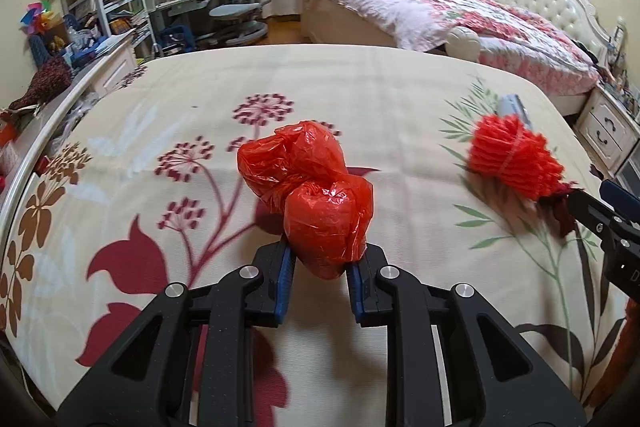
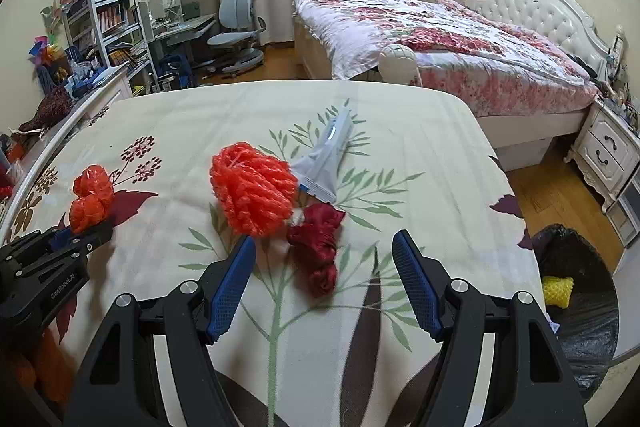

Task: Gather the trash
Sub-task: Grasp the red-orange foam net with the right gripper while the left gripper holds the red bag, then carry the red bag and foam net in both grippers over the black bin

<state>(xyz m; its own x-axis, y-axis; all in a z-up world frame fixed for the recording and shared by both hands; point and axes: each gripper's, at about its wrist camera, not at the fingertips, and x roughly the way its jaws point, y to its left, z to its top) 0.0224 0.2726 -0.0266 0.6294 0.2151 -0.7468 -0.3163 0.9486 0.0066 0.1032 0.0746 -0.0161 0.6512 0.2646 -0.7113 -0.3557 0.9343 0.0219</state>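
Left gripper: I see my left gripper [image 1: 322, 263] closed tight on the lower lobe of a crumpled red plastic bag [image 1: 308, 187]; both blue pads press its sides, and the rest of the bag bulges up beyond the fingertips.
Red plastic bag: from the right wrist view it sits at the far left, over the flowered bedspread [image 2: 400, 115], with my left gripper's fingers under it; I cannot tell whether it is lifted clear or touching the cloth.
Right gripper: my right gripper [image 2: 324, 259] stands wide open with nothing between its pads, hanging over the bedspread.
Dark red wad: a crumpled dark red wad [image 2: 316, 251] lies on the bedspread between and just beyond the open fingers, touching neither as far as I can see.
Orange net: an orange foam net [image 2: 252, 187] lies just beyond the left fingertip, next to the dark red wad.
Wrapper: a pale blue-grey wrapper [image 2: 326, 163] lies flat beyond the net, one end tucked against it.
Trash bag: a black trash bag [image 2: 580, 307] stands open on the floor off the right edge of the bed, with a yellow foam piece [image 2: 557, 291] inside.
Room: a second bed [image 2: 440, 39] with a pink floral cover sits well beyond.
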